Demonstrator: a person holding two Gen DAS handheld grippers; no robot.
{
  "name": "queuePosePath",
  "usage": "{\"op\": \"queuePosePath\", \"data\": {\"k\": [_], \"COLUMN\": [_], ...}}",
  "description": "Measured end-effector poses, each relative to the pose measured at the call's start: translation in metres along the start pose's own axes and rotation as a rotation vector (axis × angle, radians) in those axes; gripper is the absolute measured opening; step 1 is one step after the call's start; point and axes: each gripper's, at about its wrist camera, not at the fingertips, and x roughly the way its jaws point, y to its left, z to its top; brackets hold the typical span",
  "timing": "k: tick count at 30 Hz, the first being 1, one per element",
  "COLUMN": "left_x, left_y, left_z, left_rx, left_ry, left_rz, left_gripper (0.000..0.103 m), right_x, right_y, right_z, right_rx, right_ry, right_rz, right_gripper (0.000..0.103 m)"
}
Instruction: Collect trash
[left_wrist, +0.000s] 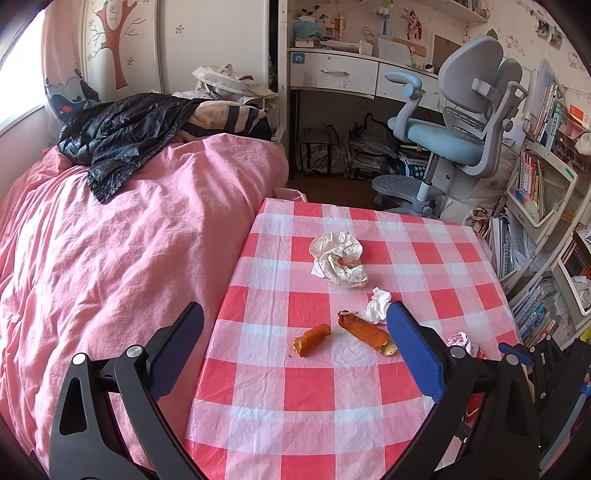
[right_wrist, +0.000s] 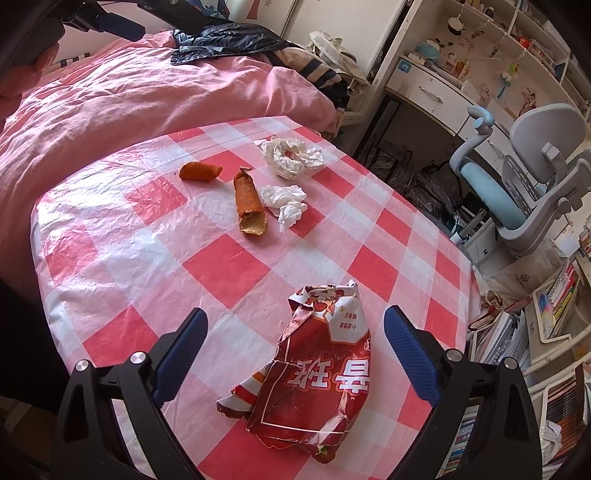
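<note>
The red snack wrapper (right_wrist: 317, 373) lies flat and crumpled on the near part of the table (right_wrist: 122, 229), directly between the spread fingers of the right tool (right_wrist: 295, 354). It touches neither pad: there is open cloth on both sides of it, a little more on the left. Its long axis runs near to far, roughly along the line the tool points, so the fingers flank its long sides and would close across its narrower width (the easier way to pinch a flat foil bag, I judge).

The left tool (left_wrist: 295, 350) is also spread and holds nothing. It hovers over the near left part of the table, with the two orange food pieces ahead of it: the short piece (left_wrist: 312, 339) sits about midway between its fingers, and the longer piece (left_wrist: 365, 332) lies just inside the right finger, its axis slanting from far left to near right. A small white tissue (left_wrist: 378, 304) sits just beyond that longer piece, and a larger crumpled white paper (left_wrist: 340, 258) lies farther off, toward the middle of the table.

So each tool has trash in front of it, but the right one is the better placed: the wrapper is already inside its opening, whereas the left tool has yet to settle on one piece. No bin or bag for the trash shows in either view.
</note>
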Motion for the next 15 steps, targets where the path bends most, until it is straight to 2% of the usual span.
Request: {"op": "queuePosePath", "data": {"k": [15], "left_x": [0.0008], "left_y": [0.0002], "left_z": [0.0004], "left_rx": [0.001], "left_ry": [0.001], "left_rz": [0.001], "left_gripper": [0.096], "right_x": [0.0003], "right_y": [0.0008], "right_z": [-0.0058], "right_rx": [-0.003], "right_ry": [0.006], "right_rz": [0.001], "right_gripper": [0.092]}}
